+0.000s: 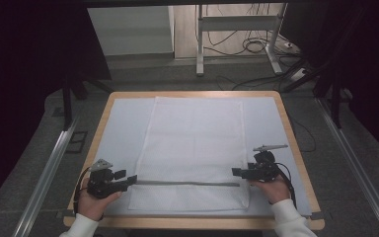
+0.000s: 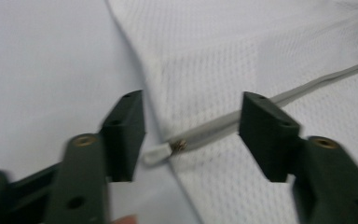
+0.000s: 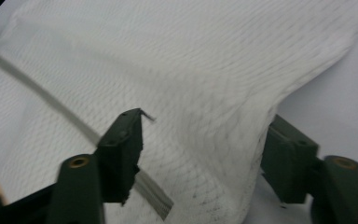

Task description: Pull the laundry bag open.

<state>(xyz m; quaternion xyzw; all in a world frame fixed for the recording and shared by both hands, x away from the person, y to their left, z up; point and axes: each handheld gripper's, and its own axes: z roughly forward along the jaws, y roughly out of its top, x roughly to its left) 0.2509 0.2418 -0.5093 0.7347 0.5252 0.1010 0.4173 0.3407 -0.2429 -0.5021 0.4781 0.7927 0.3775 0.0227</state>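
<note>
**meshfan:** So where's this at? The white mesh laundry bag [image 1: 192,148] is lying flat on the pale sheet [image 1: 123,123] that covers the desk [image 1: 296,148], running from the far edge down to the near edge, pretty much centred. Looks smoothed out, no big wrinkles in the high view.

**tabletop_tom:** Yeah, and the grey zipper [image 1: 185,183] runs straight across the bag close to the near edge, end to end. It reads as zipped shut to me, though the teeth are too small to be sure.

**meshfan:** And the grippers?

**tabletop_tom:** Both have let go. The left gripper [image 2: 191,126] sits at the bag's near-left corner with its jaws spread wide; the zipper's end tab [image 2: 161,151] lies between them but the pads aren't touching it. The right gripper [image 3: 200,149] is at the near-right corner, jaws also wide apart, with a hump of mesh bulging up between them, not pinched as far as the view shows.

**meshfan:** So the laying-out and straightening part looks done?

**tabletop_tom:** That's my guess. What's left is probably just pulling both hands back clear of the bag, unless a fold comes next.
</note>
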